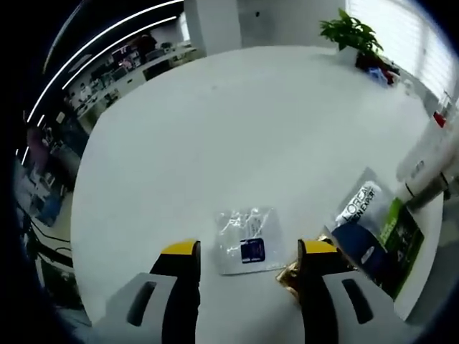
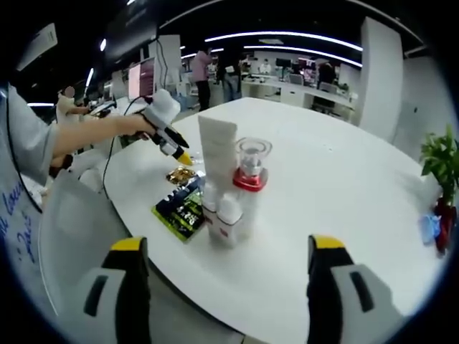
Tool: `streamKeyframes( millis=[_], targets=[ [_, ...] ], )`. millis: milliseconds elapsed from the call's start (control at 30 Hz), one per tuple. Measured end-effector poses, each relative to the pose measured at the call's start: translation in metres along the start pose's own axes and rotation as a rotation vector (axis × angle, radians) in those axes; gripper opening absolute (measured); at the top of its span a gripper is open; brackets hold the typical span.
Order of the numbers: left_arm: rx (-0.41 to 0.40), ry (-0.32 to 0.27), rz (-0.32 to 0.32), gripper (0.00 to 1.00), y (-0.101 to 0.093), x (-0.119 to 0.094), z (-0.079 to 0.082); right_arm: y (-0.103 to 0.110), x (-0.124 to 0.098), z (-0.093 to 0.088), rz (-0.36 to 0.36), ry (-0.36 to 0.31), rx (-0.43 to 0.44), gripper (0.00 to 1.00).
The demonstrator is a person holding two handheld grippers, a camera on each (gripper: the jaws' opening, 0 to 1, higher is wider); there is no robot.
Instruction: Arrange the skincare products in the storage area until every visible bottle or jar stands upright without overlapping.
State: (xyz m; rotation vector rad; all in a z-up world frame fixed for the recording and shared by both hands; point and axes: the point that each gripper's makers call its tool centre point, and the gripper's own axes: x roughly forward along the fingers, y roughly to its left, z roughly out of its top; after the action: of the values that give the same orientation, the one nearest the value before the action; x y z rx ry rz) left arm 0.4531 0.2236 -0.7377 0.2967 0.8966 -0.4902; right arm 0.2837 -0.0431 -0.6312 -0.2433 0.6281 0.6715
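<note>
In the left gripper view my left gripper (image 1: 249,251) stands open over a white table (image 1: 237,122), above a clear sachet with a blue label (image 1: 247,240). A gold sachet (image 1: 290,274) lies by its right jaw, beside a silver pack (image 1: 358,204) and a dark blue and green pack (image 1: 391,240). White bottles (image 1: 427,161) stand at the right edge. In the right gripper view my right gripper (image 2: 226,251) is open, facing an upright white tube (image 2: 217,154), a clear bottle with a red collar (image 2: 251,172) and a small white bottle (image 2: 228,215). The left gripper (image 2: 172,147) hovers beyond them over the flat packs (image 2: 183,204).
A potted plant (image 1: 351,32) and small items stand at the table's far edge; the plant (image 2: 441,165) also appears at the right in the right gripper view. A person's arm (image 2: 79,140) holds the left gripper. Office desks and people fill the background.
</note>
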Motion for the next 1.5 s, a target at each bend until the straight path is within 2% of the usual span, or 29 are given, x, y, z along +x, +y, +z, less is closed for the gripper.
streamKeyframes(
  millis=[300, 567, 767, 867, 1067, 1200, 1300, 1433, 1500],
  targets=[
    [-0.020, 0.016, 0.008, 0.47, -0.004, 0.008, -0.003, -0.002, -0.002, 0.001, -0.008, -0.009, 0.010, 0.93],
    [-0.084, 0.016, -0.011, 0.44, -0.006, 0.008, -0.007, -0.003, -0.003, -0.001, -0.012, -0.007, 0.011, 0.93],
    [-0.079, 0.015, -0.012, 0.43, -0.004, 0.010, -0.005, -0.001, -0.005, 0.000, -0.013, -0.010, 0.008, 0.93],
    [-0.098, 0.003, 0.005, 0.38, 0.003, 0.010, -0.005, -0.001, -0.005, 0.000, -0.012, -0.012, 0.009, 0.93],
    [-0.089, -0.008, -0.004, 0.37, 0.004, 0.009, -0.003, 0.000, -0.007, 0.001, -0.018, -0.020, 0.008, 0.93],
    [-0.058, -0.011, 0.012, 0.37, 0.013, 0.005, -0.005, 0.000, -0.009, 0.003, -0.022, -0.029, 0.005, 0.93],
    [-0.084, -0.033, 0.007, 0.37, 0.018, -0.003, -0.001, 0.002, -0.009, 0.003, -0.018, -0.030, 0.001, 0.93],
    [-0.058, -0.045, -0.002, 0.37, 0.016, -0.013, 0.001, 0.005, -0.008, 0.004, -0.008, -0.029, -0.010, 0.93],
    [-0.034, -0.051, -0.027, 0.37, 0.011, -0.019, 0.001, 0.006, -0.009, 0.005, -0.006, -0.033, -0.013, 0.93]
  ],
)
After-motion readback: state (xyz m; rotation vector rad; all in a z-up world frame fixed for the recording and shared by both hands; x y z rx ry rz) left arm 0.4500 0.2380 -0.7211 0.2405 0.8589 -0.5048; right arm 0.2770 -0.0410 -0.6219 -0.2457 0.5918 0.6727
